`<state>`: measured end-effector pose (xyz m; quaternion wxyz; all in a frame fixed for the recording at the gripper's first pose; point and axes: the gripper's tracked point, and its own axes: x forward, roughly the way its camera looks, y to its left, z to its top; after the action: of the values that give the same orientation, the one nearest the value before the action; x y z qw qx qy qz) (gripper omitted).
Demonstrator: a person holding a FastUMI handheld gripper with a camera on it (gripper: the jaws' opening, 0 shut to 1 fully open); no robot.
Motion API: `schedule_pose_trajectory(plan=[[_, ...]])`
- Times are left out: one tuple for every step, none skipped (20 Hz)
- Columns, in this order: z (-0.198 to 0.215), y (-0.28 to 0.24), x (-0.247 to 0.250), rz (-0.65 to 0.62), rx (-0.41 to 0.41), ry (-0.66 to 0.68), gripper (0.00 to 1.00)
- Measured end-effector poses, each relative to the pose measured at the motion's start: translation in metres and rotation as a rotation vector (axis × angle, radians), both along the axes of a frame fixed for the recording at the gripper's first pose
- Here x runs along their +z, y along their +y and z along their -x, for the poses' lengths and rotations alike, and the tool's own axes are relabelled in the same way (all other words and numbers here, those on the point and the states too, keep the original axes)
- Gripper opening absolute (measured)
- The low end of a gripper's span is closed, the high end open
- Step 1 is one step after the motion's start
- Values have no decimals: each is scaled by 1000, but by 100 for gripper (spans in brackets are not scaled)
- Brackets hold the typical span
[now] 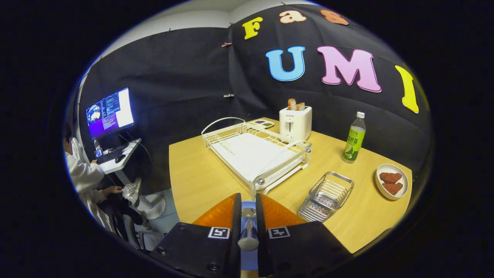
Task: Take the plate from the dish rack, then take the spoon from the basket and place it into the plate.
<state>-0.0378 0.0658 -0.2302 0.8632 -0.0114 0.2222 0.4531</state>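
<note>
A light wooden table (200, 173) carries the lot: a white wire dish rack (254, 152) in the middle, a white toaster (295, 122) behind it (bread poking up), a green drink bottle (354, 139), a shiny metal wire basket (326, 196), a small white dish (391, 181) of brown food.

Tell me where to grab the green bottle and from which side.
Grip the green bottle around its straight body, below the white cap, coming level from the basket side: it stands upright with bare table there. First free the gripper, now shut on the spoon.
</note>
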Motion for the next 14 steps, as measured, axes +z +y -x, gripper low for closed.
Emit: schedule_pose_trajectory(plan=[[2, 4, -5, 1, 11, -3, 21], [1, 8, -9, 1, 16, -5, 21], [1, 11, -11, 2, 19, -7, 21], [1, 13, -15, 5, 22, -5, 21], [2, 16, -19, 12, 25, 2, 21], [3, 18, -24, 18, 28, 11, 21], [4, 18, -30, 27, 32, 22, 21], [6, 18, -35, 39, 36, 33, 21], [8, 16, -39, 44, 38, 33, 22], [8, 14, -39, 48, 40, 32, 22], [9, 12, -41, 54, 43, 33, 22], [9, 10, -44, 60, 47, 36, 22], [9, 7, -49, 69, 48, 40, 22], [9, 4, -55, 78, 49, 49, 22]])
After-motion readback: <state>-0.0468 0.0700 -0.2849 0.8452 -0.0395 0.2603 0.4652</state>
